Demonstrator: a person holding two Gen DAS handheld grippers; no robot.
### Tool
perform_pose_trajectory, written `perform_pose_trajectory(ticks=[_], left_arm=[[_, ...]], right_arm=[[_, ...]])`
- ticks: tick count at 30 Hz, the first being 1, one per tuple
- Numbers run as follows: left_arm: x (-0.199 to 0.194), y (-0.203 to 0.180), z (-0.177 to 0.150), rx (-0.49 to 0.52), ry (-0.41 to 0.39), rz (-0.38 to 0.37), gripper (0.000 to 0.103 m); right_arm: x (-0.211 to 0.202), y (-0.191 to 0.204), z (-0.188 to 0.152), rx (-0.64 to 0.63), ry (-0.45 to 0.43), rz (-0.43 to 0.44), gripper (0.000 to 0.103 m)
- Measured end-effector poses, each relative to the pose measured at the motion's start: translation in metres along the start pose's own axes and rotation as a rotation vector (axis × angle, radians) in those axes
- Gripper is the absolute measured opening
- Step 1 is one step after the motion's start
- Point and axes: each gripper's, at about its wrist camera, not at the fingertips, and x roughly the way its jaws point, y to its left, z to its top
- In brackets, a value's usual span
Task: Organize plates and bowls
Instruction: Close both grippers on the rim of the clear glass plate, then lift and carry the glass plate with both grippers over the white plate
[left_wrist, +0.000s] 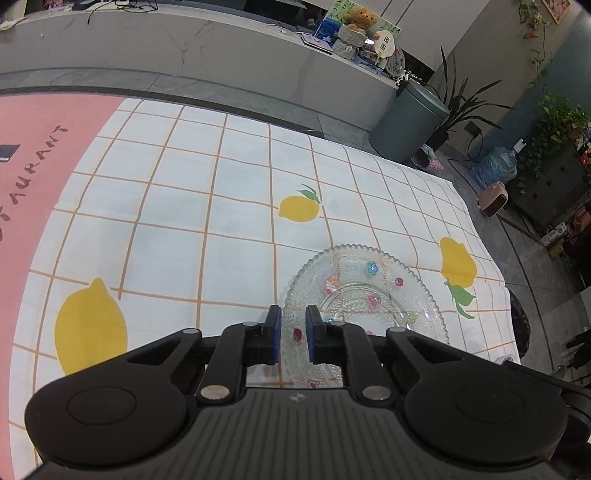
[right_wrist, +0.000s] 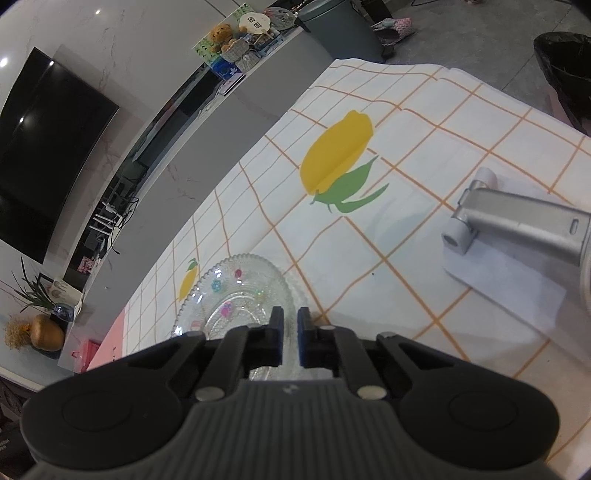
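**Glass plate gripped at 2 opposite rim points, not yet lifted**

1 clear glass plate, beaded at the rim and dotted with small coloured flowers, is found lying flat on the lemon-print tablecloth, near the corner of the table closest to the grippers. No bowl and no 2nd plate are seen in either view.

The left gripper is angled down over the plate's near-left rim. Its blue pads are drawn almost together, and the beaded edge is seen in the narrow gap between them; the rim appears pinched, though actual pad contact is hidden by the glass.

The right gripper is set on another part of the rim. Its jaws are likewise nearly closed, with glass visible between them.

The 2-point hold is judged deliberate: a wide, thin, slippery plate is kept level and is stopped from pivoting when it is taken at 2 edges.

A silver hinged stand on a white base is noted further along the cloth, well apart from the plate.

Slip at the beaded rim is judged the main risk once the plate is raised.
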Motion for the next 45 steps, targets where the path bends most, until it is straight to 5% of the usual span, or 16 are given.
perform_pose_trajectory(ticks=[20, 34, 45], left_arm=[[-0.077, 0.006, -0.025, -0.047, -0.037, -0.02, 0.012], [-0.19, 0.033, -0.08, -0.06, -0.087, -0.037, 0.012], [-0.234, 0.065, -0.133, -0.104, -0.094, -0.023, 0.012]], right_arm=[[-0.043, 0.001, -0.021, 0.054, 0.06, 0.088, 0.004], [-0.13, 0.041, -0.088, -0.015, 0.061, 0.169, 0.004], [-0.17, 0.069, -0.145, -0.164, 0.102, 0.128, 0.004]])
